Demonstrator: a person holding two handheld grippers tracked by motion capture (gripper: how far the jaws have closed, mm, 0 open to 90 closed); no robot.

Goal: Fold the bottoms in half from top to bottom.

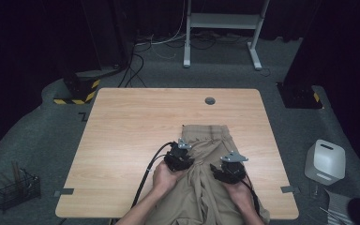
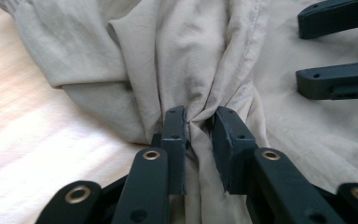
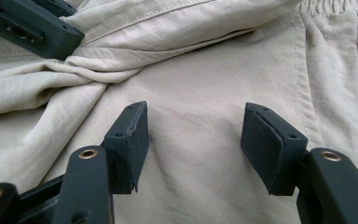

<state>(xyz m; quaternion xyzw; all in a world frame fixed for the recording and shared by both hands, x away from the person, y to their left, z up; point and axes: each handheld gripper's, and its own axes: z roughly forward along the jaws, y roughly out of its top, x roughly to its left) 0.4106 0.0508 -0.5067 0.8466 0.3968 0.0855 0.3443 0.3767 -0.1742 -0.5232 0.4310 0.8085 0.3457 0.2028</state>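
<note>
Fingers (image 2: 175, 140) of left gripper (image 2: 198, 123) pinched a bunched fold of tan trousers (image 2: 186, 56); right gripper (image 3: 193, 135) had jaws spread wide, just above flat cloth. Both sat near table's (image 1: 131, 122) front edge, w/ trousers running from that edge to mid-table, waistband at far end.

Bare forearms, black left gripper (image 1: 178, 158) and right gripper (image 1: 228, 171), grey three-cornered top plates, brass-ringed screw holes, black trailing cables

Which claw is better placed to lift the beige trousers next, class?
Probably the left claw: its jaws already pinch a bunched fold of the beige trousers. The right claw hangs open over flat cloth, gripping nothing.
</note>
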